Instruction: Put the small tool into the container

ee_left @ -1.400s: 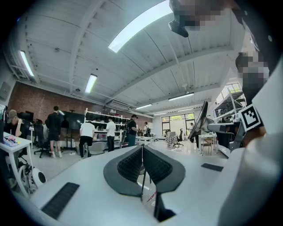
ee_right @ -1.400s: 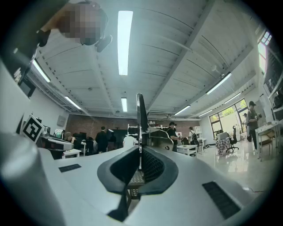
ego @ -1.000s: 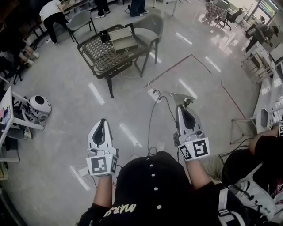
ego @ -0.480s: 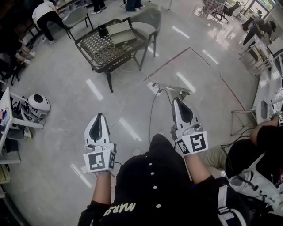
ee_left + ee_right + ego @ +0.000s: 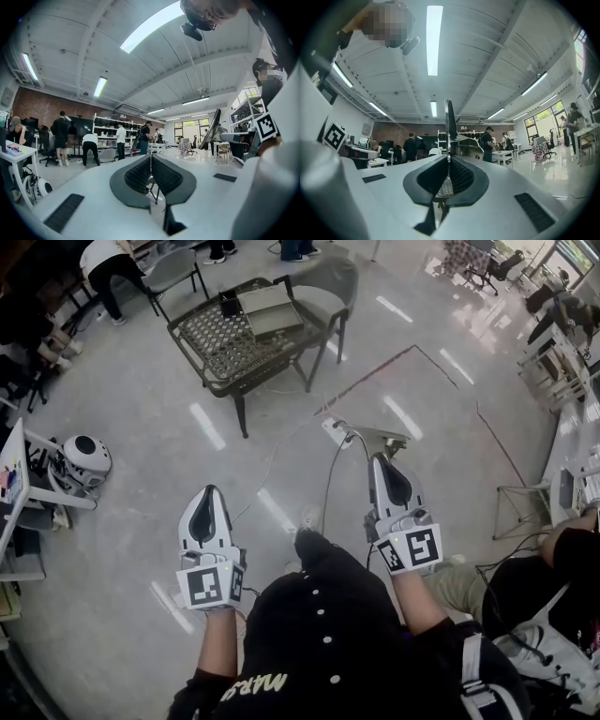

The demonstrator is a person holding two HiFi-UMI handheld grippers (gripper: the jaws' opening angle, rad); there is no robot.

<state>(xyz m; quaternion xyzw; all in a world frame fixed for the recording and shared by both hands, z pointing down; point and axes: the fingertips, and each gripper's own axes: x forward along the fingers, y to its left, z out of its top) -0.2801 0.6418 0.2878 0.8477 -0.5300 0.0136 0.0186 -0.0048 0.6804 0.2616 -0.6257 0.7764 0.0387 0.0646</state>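
Observation:
My right gripper (image 5: 386,465) is shut on the small tool (image 5: 378,439), a flat metal blade that sticks out ahead of the jaws over the floor. In the right gripper view the small tool (image 5: 449,123) stands edge-on, clamped between the closed jaws of the right gripper (image 5: 448,159). My left gripper (image 5: 206,495) is held level at the left, its jaws together with nothing between them; the left gripper (image 5: 151,157) faces across the room. A grey box-like container (image 5: 267,310) lies on a dark mesh table (image 5: 214,345), far ahead of both grippers.
A grey chair (image 5: 328,287) stands beside the mesh table. A power strip (image 5: 335,430) and cables lie on the floor ahead. A white round device (image 5: 86,459) sits by a desk at left. A seated person (image 5: 539,582) is at right; other people stand behind the table.
The person has stepped forward, a shoe now showing between the grippers. Both grippers keep their pose and the tool stays clamped in the right one.

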